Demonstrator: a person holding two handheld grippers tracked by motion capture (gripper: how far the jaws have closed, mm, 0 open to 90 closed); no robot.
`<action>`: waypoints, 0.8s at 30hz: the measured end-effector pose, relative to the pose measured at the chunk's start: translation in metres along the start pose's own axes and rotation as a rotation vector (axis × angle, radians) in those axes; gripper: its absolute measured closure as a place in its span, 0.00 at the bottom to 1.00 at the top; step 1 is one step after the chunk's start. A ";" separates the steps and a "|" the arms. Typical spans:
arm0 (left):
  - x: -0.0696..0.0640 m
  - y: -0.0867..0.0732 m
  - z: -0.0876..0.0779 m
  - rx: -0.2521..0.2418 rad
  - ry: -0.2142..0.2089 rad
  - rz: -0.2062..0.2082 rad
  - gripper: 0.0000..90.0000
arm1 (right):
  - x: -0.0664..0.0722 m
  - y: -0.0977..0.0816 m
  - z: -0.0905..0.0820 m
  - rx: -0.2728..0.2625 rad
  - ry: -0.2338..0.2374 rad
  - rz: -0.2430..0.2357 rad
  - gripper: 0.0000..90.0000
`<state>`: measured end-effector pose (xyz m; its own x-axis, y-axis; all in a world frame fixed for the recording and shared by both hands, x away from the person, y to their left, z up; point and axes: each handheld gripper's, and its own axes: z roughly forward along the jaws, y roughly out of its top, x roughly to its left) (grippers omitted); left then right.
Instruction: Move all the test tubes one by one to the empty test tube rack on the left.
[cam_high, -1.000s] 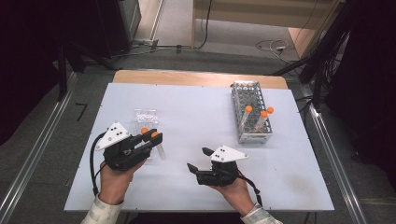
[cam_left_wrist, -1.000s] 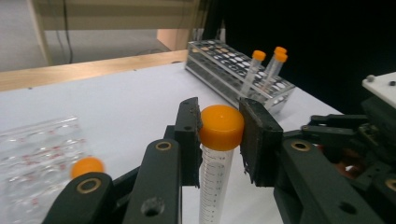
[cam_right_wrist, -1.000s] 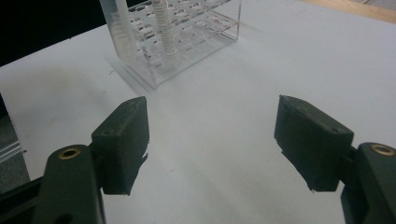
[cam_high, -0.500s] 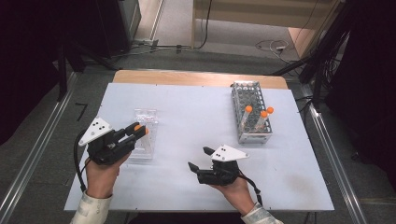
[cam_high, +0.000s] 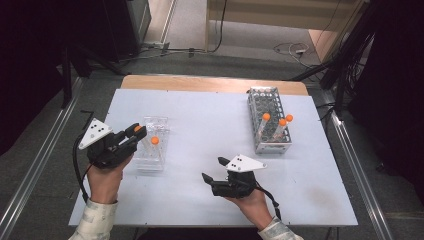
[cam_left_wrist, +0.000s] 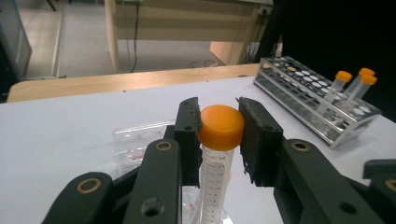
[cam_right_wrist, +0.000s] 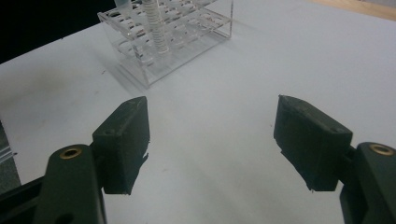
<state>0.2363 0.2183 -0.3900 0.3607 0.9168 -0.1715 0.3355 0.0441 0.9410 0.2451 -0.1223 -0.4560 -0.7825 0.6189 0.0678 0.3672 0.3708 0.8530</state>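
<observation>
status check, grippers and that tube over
Left gripper shut on orange-capped tube, beside clear rack. Right gripper open, nothing between jaws. Metal rack far off, nothing blocking.

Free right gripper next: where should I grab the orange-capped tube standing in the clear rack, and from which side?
Take the tube in the clear rack just under its orange cap, where it stands clear of the clear rack. It stands near upright, so probably come from above, jaws straddling the cap. The right gripper is open; the left gripper holds another tube beside it, so approach from the rack's right.
</observation>
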 end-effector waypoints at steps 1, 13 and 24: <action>0.001 0.000 0.001 -0.001 0.008 0.004 0.77 | 0.000 0.000 0.000 0.001 0.000 0.000 0.28; 0.008 -0.001 0.013 -0.028 0.045 -0.008 0.77 | 0.001 0.000 0.001 0.002 -0.001 0.006 0.28; 0.005 -0.008 0.018 -0.012 0.071 0.028 0.77 | 0.000 0.000 0.000 -0.001 -0.002 0.001 0.29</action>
<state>0.2514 0.2154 -0.4036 0.3075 0.9434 -0.1243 0.3156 0.0221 0.9486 0.2447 -0.1226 -0.4562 -0.7811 0.6208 0.0671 0.3674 0.3701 0.8533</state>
